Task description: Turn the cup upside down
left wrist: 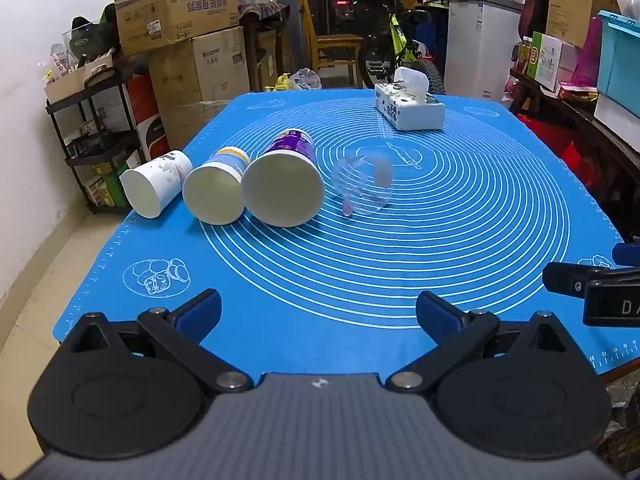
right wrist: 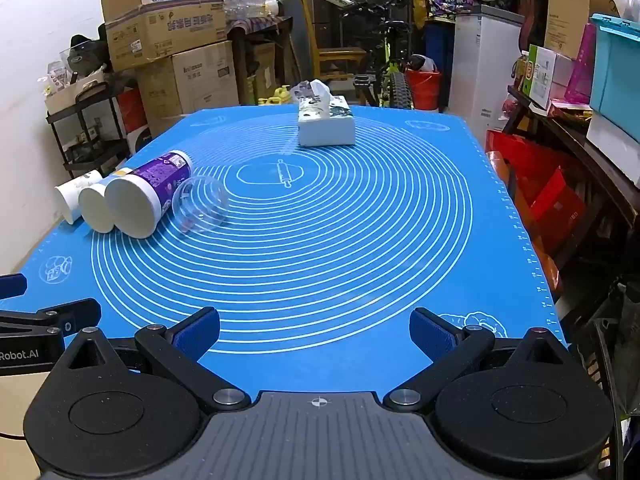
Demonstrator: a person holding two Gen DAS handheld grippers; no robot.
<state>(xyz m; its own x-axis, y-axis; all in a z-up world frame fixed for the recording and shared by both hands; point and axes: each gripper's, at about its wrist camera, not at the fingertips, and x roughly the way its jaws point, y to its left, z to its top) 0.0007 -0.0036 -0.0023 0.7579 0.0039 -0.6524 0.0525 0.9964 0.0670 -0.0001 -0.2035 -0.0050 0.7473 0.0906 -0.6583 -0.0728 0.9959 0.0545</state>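
Observation:
Several cups lie on their sides in a row on the blue mat (left wrist: 440, 240), mouths facing me: a white cup (left wrist: 154, 186), a blue-and-yellow cup (left wrist: 218, 190), a purple cup (left wrist: 286, 176) and a clear plastic cup (left wrist: 362, 186). In the right wrist view they lie at the left: white cup (right wrist: 74, 196), middle cup (right wrist: 98, 206), purple cup (right wrist: 148, 196), clear cup (right wrist: 200, 206). My left gripper (left wrist: 318, 314) is open and empty near the mat's front edge. My right gripper (right wrist: 314, 330) is open and empty, to the right of the left one.
A tissue box (left wrist: 408, 106) stands at the far side of the mat, also in the right wrist view (right wrist: 326, 122). Cardboard boxes (left wrist: 176, 12), a black shelf (left wrist: 92, 144), a bicycle (left wrist: 394, 44) and a white cabinet (left wrist: 478, 44) surround the table.

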